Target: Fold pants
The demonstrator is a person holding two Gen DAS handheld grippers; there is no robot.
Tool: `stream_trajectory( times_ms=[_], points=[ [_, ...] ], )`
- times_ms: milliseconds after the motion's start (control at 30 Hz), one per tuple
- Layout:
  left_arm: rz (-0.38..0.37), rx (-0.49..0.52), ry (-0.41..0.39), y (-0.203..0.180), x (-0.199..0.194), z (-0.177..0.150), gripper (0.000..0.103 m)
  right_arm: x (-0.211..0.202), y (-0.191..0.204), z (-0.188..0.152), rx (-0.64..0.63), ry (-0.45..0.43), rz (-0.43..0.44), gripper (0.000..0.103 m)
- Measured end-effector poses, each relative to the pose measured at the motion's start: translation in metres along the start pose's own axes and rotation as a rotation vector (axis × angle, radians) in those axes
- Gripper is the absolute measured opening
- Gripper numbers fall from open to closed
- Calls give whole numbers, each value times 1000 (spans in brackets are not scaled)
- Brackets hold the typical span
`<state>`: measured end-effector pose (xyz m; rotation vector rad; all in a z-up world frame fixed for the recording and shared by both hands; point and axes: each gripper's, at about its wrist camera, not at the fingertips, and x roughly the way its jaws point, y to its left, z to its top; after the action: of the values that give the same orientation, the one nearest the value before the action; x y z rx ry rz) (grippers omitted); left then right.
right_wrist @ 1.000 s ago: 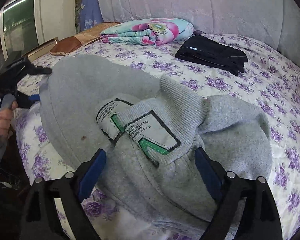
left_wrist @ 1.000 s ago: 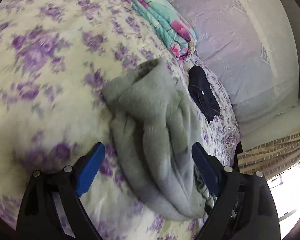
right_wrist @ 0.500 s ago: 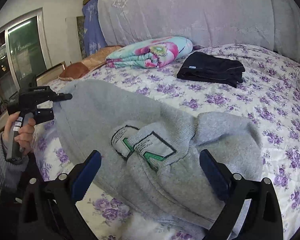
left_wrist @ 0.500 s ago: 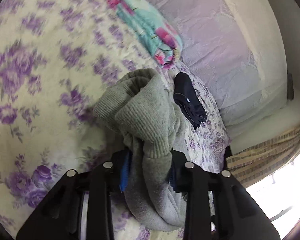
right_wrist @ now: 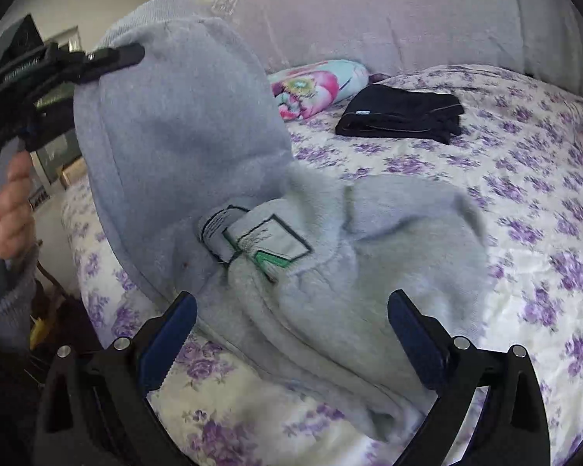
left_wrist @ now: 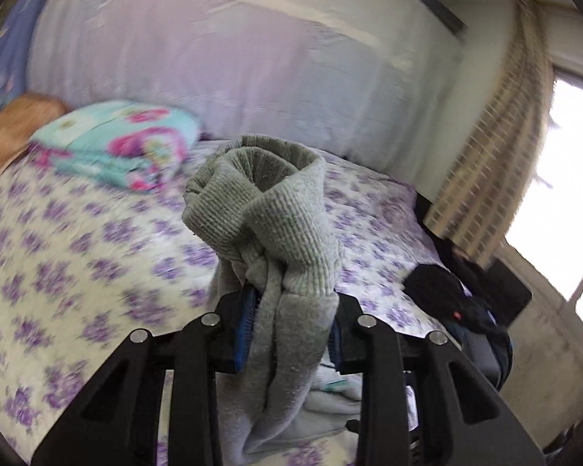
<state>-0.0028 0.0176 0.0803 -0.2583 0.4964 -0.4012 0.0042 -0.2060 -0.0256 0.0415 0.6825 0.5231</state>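
Left gripper (left_wrist: 289, 330) clamped on ribbed cuff end of grey pants (right_wrist: 182, 124), leg lifted off floral bedspread (right_wrist: 524, 240). Right gripper (right_wrist: 291, 330) jaws apart, nothing gripped; waistband bunch lies just ahead between them. Folded black garment (right_wrist: 400, 114) further back.

Bare bedspread (right_wrist: 524, 272) lies free between grey pants (right_wrist: 330, 264) and black garment (right_wrist: 400, 116).

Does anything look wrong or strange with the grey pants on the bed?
Yes. The grey pants lie bunched and twisted on the bed, inside label showing, so part is inside out. The left gripper holds one ribbed end lifted.
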Motion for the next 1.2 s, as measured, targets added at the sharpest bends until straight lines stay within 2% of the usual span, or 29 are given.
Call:
stream_trajectory(
  times_ms=[67, 167, 300, 333, 400, 433, 467, 500, 533, 667, 733, 800, 867, 900, 967, 1000, 1067, 1133, 1200],
  points=[
    [-42, 85, 18, -36, 15, -5, 29, -22, -28, -8, 92, -23, -55, 99],
    [-95, 228, 120, -89, 59, -36, 29, -49, -77, -26, 259, -41, -149, 99],
    [-59, 403, 249, -125, 111, -104, 29, -82, -132, -55, 498, -92, -203, 99],
    [-32, 462, 248, -129, 118, -120, 30, -88, -139, -58, 530, -112, -206, 99],
    [26, 598, 168, -138, 113, -144, 35, -96, -146, -58, 559, -149, -211, 99],
    [48, 654, 138, -143, 109, -150, 44, -98, -146, -54, 557, -162, -209, 99],
    [38, 681, 131, -146, 104, -151, 51, -99, -143, -47, 542, -180, -201, 99],
    [-1, 671, 138, -143, 101, -148, 67, -101, -137, -37, 522, -205, -189, 99],
    [-40, 650, 141, -143, 96, -145, 73, -103, -132, -25, 501, -234, -169, 99],
    [-95, 593, 63, -133, 60, -124, 81, -107, -105, 32, 437, -326, 1, 99],
    [-131, 511, 35, -122, 46, -109, 90, -103, -95, 56, 443, -334, 147, 99],
    [-167, 402, 31, -108, 42, -90, 93, -88, -88, 79, 477, -288, 377, 99],
    [-194, 326, 68, -104, 52, -77, 93, -65, -78, 94, 497, -207, 525, 99],
    [-211, 305, 105, -102, 62, -75, 93, -55, -75, 98, 507, -176, 548, 99],
    [-229, 303, 167, -109, 83, -78, 93, -35, -75, 102, 531, -114, 535, 99],
    [-243, 308, 218, -113, 94, -87, 90, -28, -79, 99, 548, -87, 516, 99],
    [-280, 318, 293, -120, 109, -104, 90, -19, -94, 86, 593, -53, 476, 99],
    [-255, 418, 286, -130, 112, -128, 90, -9, -107, 69, 604, 45, 420, 99],
    [-198, 604, 269, -145, 116, -154, 91, 2, -123, 55, 619, 92, 429, 99]
  ],
)
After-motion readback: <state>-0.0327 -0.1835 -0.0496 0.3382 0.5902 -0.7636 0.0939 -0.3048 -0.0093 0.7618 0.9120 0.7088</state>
